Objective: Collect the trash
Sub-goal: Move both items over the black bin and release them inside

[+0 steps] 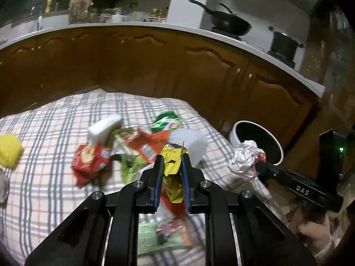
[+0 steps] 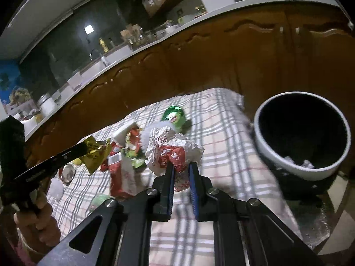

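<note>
My left gripper (image 1: pixel 172 157) is shut on a crumpled yellow wrapper (image 1: pixel 172 166), lifted above the checked tablecloth (image 1: pixel 44 177); the same yellow wrapper (image 2: pixel 94 154) shows at the left of the right wrist view. My right gripper (image 2: pixel 181 166) is shut on a crumpled white and red paper wrapper (image 2: pixel 173 150), seen as a white ball (image 1: pixel 245 159) in the left wrist view. A white bin with a dark inside (image 2: pixel 301 133) stands off the table's right edge, to the right of the right gripper. More trash lies mid-table: a red packet (image 1: pixel 91 164), a green foil wrapper (image 1: pixel 165 122), a white block (image 1: pixel 105 128).
Wooden cabinets under a white counter (image 1: pixel 155 25) run behind the table, with a wok (image 1: pixel 228 23) and a pot (image 1: pixel 284 43) on it. A yellow round object (image 1: pixel 10 150) sits at the table's left edge. A green printed leaflet (image 1: pixel 164 230) lies near the front. A hand (image 2: pixel 37 217) grips the left tool.
</note>
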Motion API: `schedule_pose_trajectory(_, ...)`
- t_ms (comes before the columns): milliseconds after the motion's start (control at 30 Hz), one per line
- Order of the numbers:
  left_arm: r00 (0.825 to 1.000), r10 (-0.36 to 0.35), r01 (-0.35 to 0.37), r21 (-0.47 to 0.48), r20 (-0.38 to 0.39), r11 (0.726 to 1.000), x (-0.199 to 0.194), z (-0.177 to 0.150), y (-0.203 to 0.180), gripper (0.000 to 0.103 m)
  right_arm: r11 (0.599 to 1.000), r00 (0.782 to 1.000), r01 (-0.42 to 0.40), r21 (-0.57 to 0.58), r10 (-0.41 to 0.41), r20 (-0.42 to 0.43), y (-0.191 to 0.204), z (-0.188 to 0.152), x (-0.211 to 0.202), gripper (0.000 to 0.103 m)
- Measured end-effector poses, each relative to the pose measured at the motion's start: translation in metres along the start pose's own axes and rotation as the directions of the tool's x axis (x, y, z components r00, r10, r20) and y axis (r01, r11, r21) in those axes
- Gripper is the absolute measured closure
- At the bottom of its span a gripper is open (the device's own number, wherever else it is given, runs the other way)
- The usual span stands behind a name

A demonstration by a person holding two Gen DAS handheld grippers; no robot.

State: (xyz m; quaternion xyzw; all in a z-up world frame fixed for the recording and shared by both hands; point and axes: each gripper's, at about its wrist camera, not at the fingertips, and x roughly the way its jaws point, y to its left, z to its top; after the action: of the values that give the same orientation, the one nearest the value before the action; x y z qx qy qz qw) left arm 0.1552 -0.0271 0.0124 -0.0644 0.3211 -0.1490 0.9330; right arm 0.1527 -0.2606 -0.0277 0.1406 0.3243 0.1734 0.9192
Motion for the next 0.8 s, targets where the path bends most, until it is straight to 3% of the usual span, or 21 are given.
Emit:
schedule_pose_trajectory(400, 0.995, -0.094, 0.097, 0.085, -0.042, 0.992, 0.038, 0.012, -0.064, 0.089, 0.992, 0.994, 0.097, 0.08, -0.101, 0.048, -0.054, 0.006, -0.033, 0.09)
schedule_pose_trajectory(800, 0.985, -0.149, 0.158, 0.113, -0.088, 0.981, 0.067, 0.014, -0.112, 0.089, 0.978, 0.984, 0.156, 0.136, -0.166, 0.067, -0.095, 0.008, -0.046, 0.09)
